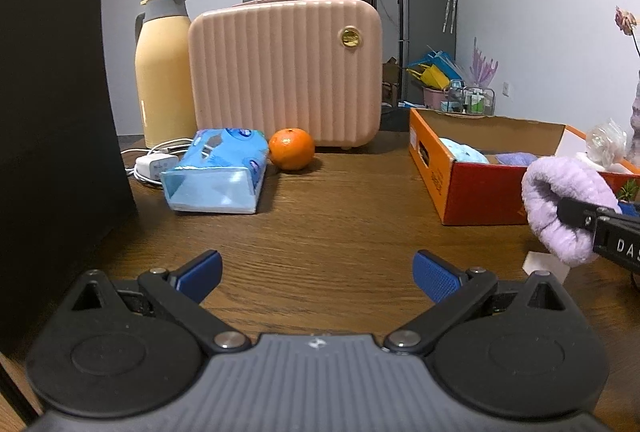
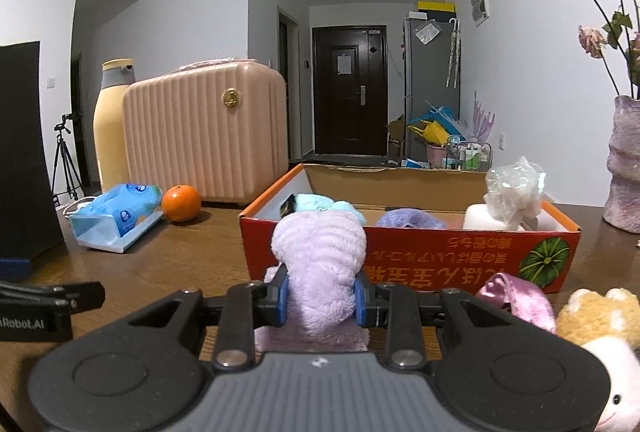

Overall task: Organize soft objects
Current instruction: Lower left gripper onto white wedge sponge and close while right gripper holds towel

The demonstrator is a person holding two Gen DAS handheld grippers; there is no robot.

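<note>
Currently the right gripper [image 2: 320, 302] is clamped on a lilac fleece bundle [image 2: 320, 252], pinched at its waist between the blue pads [image 2: 283, 298]; the upper part bulges above the jaws and loose fabric hangs below them.

Risk: the grip sits on compressible pile, so the bundle may creep out if the carry is jerky. Risk: the hanging tail may catch the near wall of the orange cardboard box [image 2: 408, 264], which stands just ahead of the fingers, and leave the bundle draped over the rim. A pink satin piece [image 2: 516, 294] and plush toy [image 2: 600, 324] lie near, right of the gripper.

Left gripper [image 1: 318, 274] hangs spread wide and empty, the box ahead to its right.
</note>
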